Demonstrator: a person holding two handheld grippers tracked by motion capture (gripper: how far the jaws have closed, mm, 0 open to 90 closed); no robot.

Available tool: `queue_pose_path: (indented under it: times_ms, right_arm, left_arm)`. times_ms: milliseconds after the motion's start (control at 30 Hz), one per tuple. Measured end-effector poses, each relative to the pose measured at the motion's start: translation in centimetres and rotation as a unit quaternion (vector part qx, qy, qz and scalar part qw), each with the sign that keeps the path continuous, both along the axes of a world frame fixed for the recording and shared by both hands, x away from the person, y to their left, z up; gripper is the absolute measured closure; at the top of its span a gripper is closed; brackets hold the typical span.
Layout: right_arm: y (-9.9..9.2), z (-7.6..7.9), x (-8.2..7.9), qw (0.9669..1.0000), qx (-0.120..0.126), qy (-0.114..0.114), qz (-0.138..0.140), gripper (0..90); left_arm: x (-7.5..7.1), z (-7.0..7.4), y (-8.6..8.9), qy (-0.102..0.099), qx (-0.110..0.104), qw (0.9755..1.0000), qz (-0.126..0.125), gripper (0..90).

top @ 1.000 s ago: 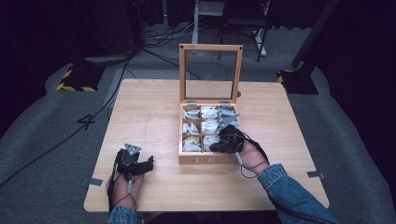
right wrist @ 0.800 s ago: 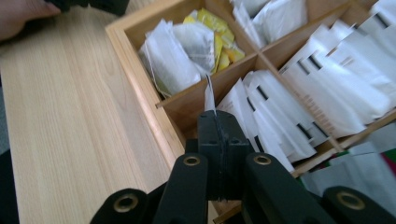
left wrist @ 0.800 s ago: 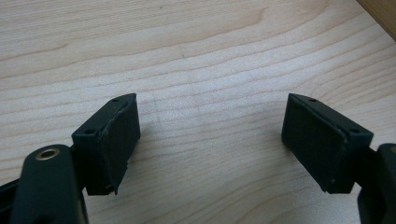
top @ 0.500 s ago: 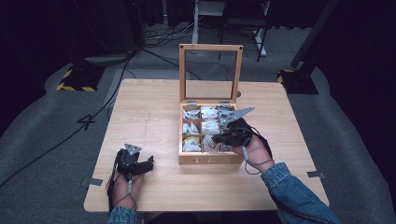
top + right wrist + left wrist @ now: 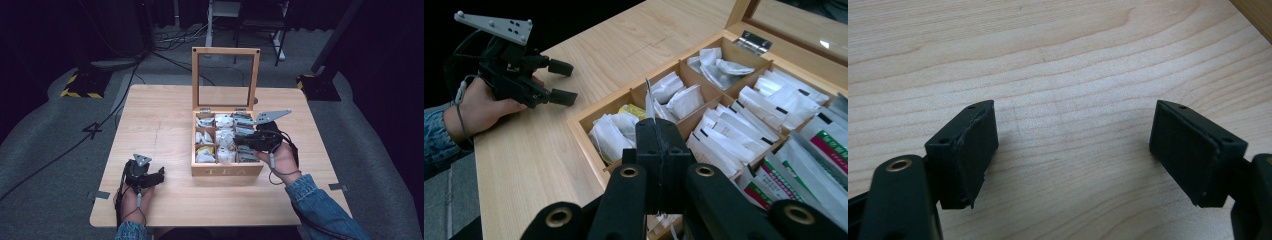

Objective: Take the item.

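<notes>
From the high view, a wooden tea box [image 5: 227,169] sits on the pale desk [image 5: 160,125], its glass-paned lid [image 5: 226,78] standing upright, its compartments packed with paper sachets. The right gripper [image 5: 240,140] hovers over the box; the left gripper [image 5: 159,174] rests near the desk's front edge.

Left gripper view: the two black, blocky jaws stand wide apart over bare wood grain, gripping nothing.

Right gripper view: jaws clamped tight on a thin white tea bag [image 5: 649,102], apparently lifted just above the middle compartments. White sachets [image 5: 734,135] stand filed in rows; green-and-red packets [image 5: 811,170] fill the near corner.
</notes>
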State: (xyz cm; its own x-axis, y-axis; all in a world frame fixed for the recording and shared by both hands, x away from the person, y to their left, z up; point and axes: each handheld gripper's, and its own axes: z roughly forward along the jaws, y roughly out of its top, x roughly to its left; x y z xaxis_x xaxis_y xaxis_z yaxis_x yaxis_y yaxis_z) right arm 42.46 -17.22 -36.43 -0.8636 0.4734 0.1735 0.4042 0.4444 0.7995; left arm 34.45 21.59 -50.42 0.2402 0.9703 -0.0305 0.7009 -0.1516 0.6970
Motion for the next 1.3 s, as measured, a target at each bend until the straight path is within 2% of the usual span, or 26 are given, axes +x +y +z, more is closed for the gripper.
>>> queue_pose_path:
  times_ms: [200,533,867,967,1300]
  right_arm:
    - [-1.2,0.6,0.0,0.9999,0.007,-0.007,-0.013,89.6]
    - [-4.8,2.0,0.6,0.9983,0.009,-0.018,-0.054,89.6]
    - [-9.0,3.1,1.6,0.9937,0.017,-0.024,-0.109,89.6]
    - [-10.3,3.3,1.9,0.9919,0.013,-0.025,-0.124,89.6]
    - [-12.9,2.7,2.8,0.9858,0.002,-0.025,-0.166,89.6]
  left_arm:
    - [0.0,0.0,0.0,0.000,0.000,1.0000,0.000,19.9]
    - [0.0,0.0,0.0,0.000,0.000,1.0000,0.000,19.9]
    - [0.0,0.0,0.0,0.000,0.000,1.0000,0.000,19.9]
    - [0.0,0.0,0.0,0.000,0.000,1.0000,0.000,19.9]
    - [0.0,0.0,0.0,0.000,0.000,1.0000,0.000,20.0]
